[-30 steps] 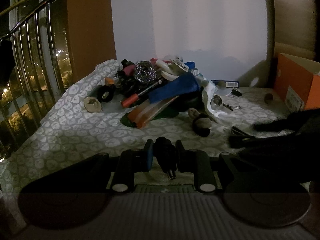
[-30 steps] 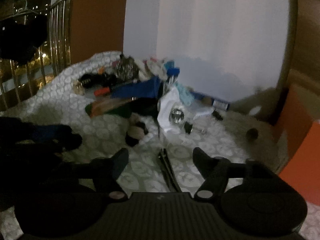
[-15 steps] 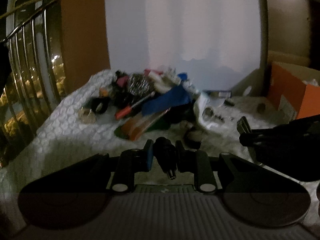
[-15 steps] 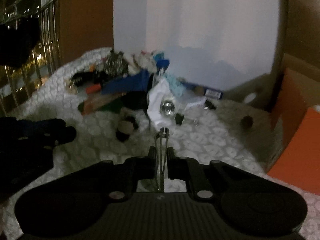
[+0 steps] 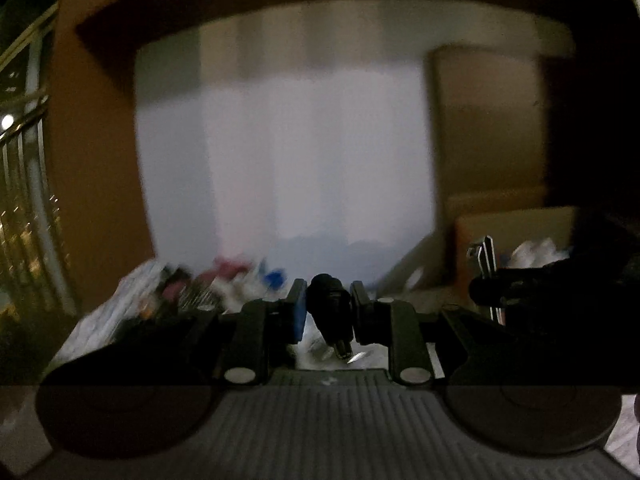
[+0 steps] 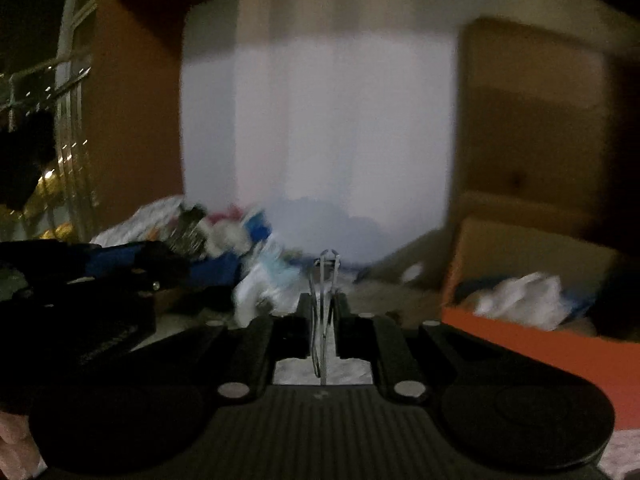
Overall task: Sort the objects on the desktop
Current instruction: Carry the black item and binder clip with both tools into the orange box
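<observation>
Black ribbed plastic fills the bottom of both wrist views, the bodies of the two handheld grippers. In the left wrist view the left gripper (image 5: 329,310) is clenched on a small black plug-like piece (image 5: 329,306), its metal tip pointing down toward the camera, one pad faced in blue. To its right, in the same view, the right gripper (image 5: 490,292) shows as a dark shape with thin metal standing up out of it. The right wrist view shows that metal closely: the right gripper is clamped on a slim wire clip (image 6: 325,300), held upright between the pads, its looped end rising above the fingertips. At the left edge of this view the left gripper (image 6: 132,276) appears as a dark mass with a blue stripe. Beyond the fingers, blurred, a heap of mixed objects (image 6: 224,236) lies on a pale patterned cloth (image 6: 140,216). To the right stands an open orange cardboard box (image 6: 520,332) with white crumpled material (image 6: 520,300) inside. Behind everything hangs a white panel (image 6: 320,140), and a window railing (image 5: 24,200) edges the far left.
</observation>
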Demonstrator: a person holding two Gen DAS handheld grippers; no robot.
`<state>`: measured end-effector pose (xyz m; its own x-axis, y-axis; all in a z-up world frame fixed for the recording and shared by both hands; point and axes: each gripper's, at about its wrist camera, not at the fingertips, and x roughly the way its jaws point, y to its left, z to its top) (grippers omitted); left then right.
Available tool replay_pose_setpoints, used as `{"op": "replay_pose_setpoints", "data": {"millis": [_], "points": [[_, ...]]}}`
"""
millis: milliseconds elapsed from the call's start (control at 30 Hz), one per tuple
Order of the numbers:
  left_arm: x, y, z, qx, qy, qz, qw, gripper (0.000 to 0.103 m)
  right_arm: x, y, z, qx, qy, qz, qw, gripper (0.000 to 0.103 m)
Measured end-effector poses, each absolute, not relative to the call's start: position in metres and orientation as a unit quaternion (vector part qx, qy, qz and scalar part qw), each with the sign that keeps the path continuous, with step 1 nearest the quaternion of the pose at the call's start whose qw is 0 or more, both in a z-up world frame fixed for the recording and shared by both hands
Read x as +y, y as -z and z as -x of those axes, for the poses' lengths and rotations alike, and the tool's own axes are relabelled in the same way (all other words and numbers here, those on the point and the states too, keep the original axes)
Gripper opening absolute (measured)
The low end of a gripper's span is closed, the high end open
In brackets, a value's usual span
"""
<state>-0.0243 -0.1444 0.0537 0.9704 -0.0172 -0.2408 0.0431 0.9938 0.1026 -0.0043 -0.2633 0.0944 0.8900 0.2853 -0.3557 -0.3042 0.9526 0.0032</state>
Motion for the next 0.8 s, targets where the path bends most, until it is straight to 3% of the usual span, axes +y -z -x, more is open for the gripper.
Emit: {"op": "replay_pose_setpoints", "data": {"millis": [367,800], "points": [[-0.218,-0.072,-0.006,0.102,0.083,-0.061,0.989,0.023,-0.341,-0.115,0.014,0.146,-0.053,0.012,0.988,0.008],[-0.291,-0.068,-0.064,0.107,0.101,-0.069,0.987,0.023,-0.426,-0.097,-0.019,0.137,0.053,-0.029,0.989,0.008]]}}
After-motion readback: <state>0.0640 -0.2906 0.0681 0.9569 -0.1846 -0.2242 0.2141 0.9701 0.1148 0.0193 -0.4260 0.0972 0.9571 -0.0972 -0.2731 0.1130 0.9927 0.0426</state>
